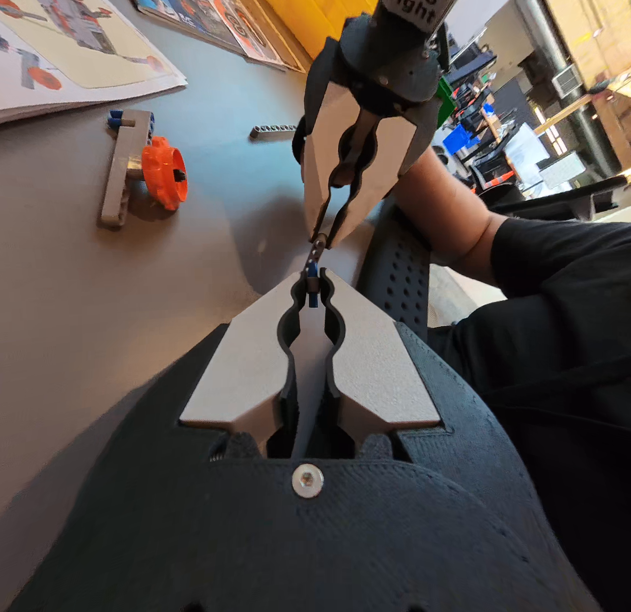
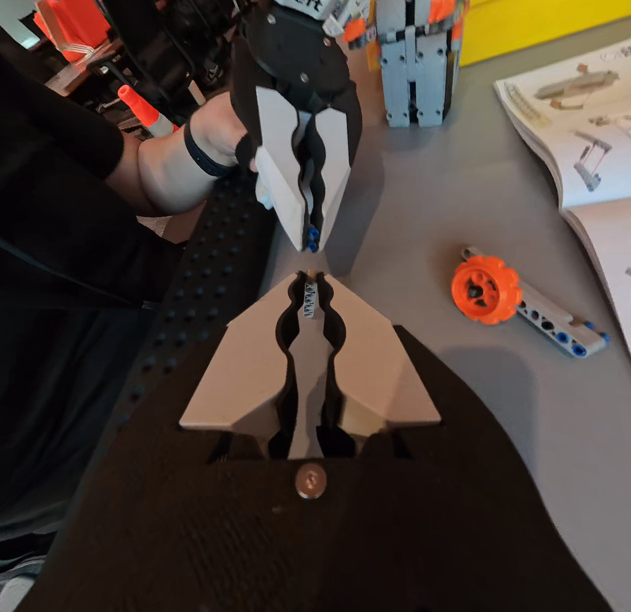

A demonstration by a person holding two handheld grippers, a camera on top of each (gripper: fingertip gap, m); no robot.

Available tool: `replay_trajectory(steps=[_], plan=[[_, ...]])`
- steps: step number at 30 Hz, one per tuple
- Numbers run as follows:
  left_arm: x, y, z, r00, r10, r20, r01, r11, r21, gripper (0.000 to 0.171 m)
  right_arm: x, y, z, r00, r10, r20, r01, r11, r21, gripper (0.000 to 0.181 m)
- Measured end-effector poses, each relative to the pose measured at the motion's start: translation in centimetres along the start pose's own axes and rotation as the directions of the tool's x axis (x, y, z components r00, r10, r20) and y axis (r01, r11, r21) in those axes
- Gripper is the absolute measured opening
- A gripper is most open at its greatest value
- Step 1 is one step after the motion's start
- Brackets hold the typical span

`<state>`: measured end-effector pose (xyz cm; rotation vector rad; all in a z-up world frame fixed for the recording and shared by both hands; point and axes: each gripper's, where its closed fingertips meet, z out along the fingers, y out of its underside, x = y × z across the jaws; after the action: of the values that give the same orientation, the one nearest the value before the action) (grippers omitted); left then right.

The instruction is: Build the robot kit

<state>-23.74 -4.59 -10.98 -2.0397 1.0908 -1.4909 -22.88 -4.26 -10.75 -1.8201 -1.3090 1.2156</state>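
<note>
My left gripper (image 1: pixel 312 273) is shut on a small grey piece with blue pins (image 1: pixel 312 288), held above the grey table (image 1: pixel 211 254). My right gripper (image 1: pixel 321 242) faces it tip to tip and is shut on a thin grey beam with holes (image 1: pixel 317 250). The beam's end nearly meets the blue pin piece. In the right wrist view my right gripper (image 2: pixel 310 274) pinches the holed beam (image 2: pixel 310 303), and the left gripper (image 2: pixel 311 247) shows two blue pin ends (image 2: pixel 312 238) between its tips, a small gap away.
An orange wheel on a grey beam assembly (image 1: pixel 164 172) (image 2: pixel 485 295) lies on the table. A loose grey beam (image 1: pixel 273 129), open instruction booklets (image 1: pixel 85 49) (image 2: pixel 580 117), a yellow box (image 1: pixel 307 8) and a tall grey model (image 2: pixel 416 66) stand beyond. A black perforated chair (image 1: pixel 403 281) is at the table edge. Only a small space, under 4 cm, lies between the two pairs of fingers. The tall grey model (image 2: pixel 416 66) is about 20 cm from both grippers' fingertips.
</note>
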Motion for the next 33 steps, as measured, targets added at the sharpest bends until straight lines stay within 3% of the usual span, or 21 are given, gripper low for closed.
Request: replay_trajectory(steps=[6, 8, 11, 14, 16, 22, 31, 33], plan=[[0.1, 0.8, -0.1, 0.999, 0.048, 0.001, -0.047, 0.997, -0.069, 0.005, 1.9, 2.5, 1.2, 0.981, 0.192, -0.011, -0.191, 0.974, -0.124, 0.006], [0.7, 0.7, -0.1, 0.998, 0.055, -0.029, -0.057, 0.996, -0.067, 0.006, 2.8, 2.7, 1.7, 0.99, 0.119, -0.076, -0.129, 0.981, -0.147, 0.028], [1.3, 0.8, -0.3, 0.996, -0.005, -0.092, -0.003, 0.997, -0.083, 0.006, 0.2, 0.1, 1.7, 0.978, -0.202, -0.054, 0.198, 0.978, -0.071, 0.034], [2.3, 1.0, -0.7, 0.982, -0.067, -0.174, 0.049, 0.993, -0.106, 0.006, -2.7, -2.2, 1.4, 0.78, -0.601, -0.175, 0.602, 0.797, -0.05, 0.032], [3.0, 1.4, -0.8, 0.974, -0.079, -0.213, 0.05, 0.989, -0.139, 0.006, -3.4, -2.4, 1.6, 0.669, -0.707, -0.228, 0.709, 0.7, -0.089, 0.025], [5.0, 2.9, -0.6, 0.938, -0.145, -0.314, 0.064, 0.965, -0.255, 0.005, -4.8, -0.8, 2.4, 0.654, -0.74, -0.157, 0.724, 0.673, -0.153, 0.018], [5.4, 3.6, -0.5, 0.924, -0.164, -0.345, 0.05, 0.947, -0.316, 0.006, -6.0, 0.0, 3.1, 0.691, -0.716, -0.099, 0.702, 0.698, -0.145, 0.011], [5.7, 3.3, -0.6, 0.91, -0.18, -0.374, 0.064, 0.951, -0.303, 0.013, -5.9, -0.2, 2.9, 0.69, -0.716, -0.109, 0.702, 0.698, -0.145, 0.011]])
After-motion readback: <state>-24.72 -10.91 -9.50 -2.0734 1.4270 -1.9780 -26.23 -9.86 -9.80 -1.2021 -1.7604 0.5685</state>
